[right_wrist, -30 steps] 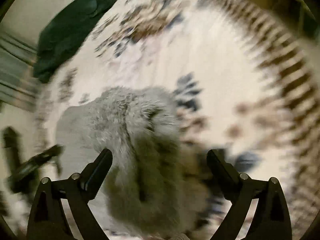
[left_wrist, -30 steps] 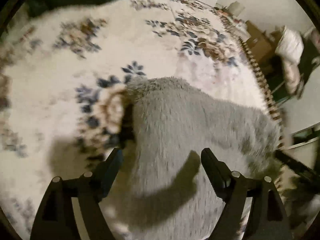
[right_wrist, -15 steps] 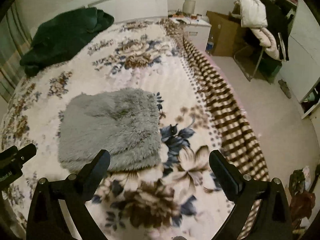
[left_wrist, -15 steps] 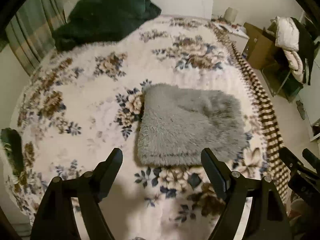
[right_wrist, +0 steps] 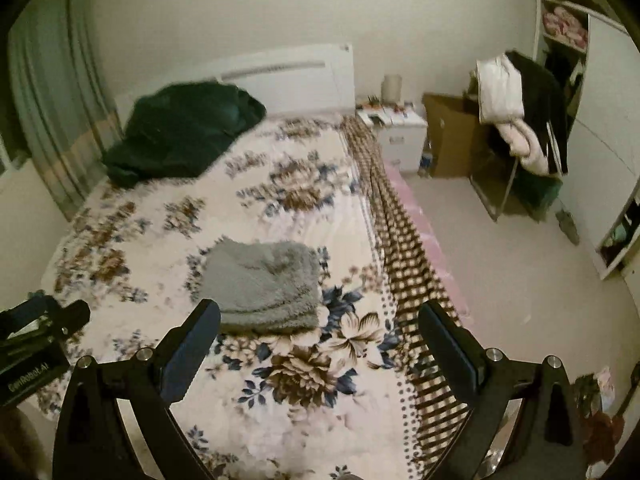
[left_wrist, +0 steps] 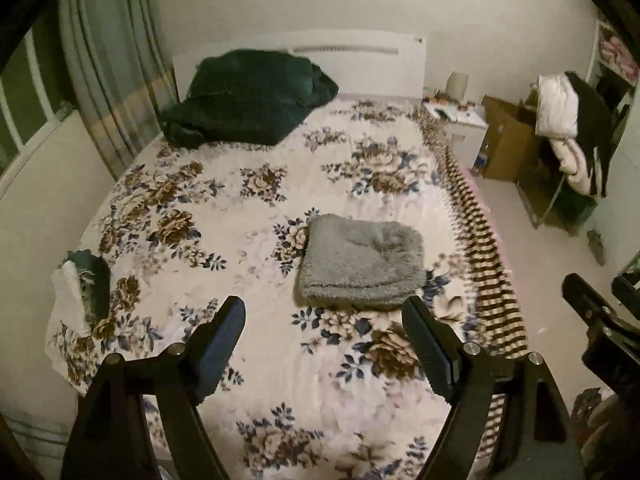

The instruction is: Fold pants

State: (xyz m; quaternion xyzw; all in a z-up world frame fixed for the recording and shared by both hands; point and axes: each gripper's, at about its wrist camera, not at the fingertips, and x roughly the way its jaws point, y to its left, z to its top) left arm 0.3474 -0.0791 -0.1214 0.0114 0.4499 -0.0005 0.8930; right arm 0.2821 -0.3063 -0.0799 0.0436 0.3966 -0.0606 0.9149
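The grey fluffy pants [left_wrist: 362, 262] lie folded in a compact rectangle on the floral bedspread [left_wrist: 248, 216], toward the bed's right side. They also show in the right wrist view [right_wrist: 264, 286]. My left gripper [left_wrist: 324, 320] is open and empty, held well back and above the bed's near end. My right gripper [right_wrist: 320, 326] is open and empty, likewise pulled back from the pants. The right gripper shows at the right edge of the left wrist view [left_wrist: 600, 328], and the left gripper at the left edge of the right wrist view [right_wrist: 36, 332].
A dark green blanket [left_wrist: 248, 100] is heaped by the white headboard [left_wrist: 360, 60]. A small white and green cloth [left_wrist: 80, 288] lies at the bed's left edge. A nightstand [right_wrist: 396, 132], cardboard box [right_wrist: 448, 136] and clothes-laden chair [right_wrist: 520, 132] stand right of the bed.
Both grippers have drawn back and risen from right over the folded pants to far from them, so the whole bed and room now show. The pants have stayed in place.
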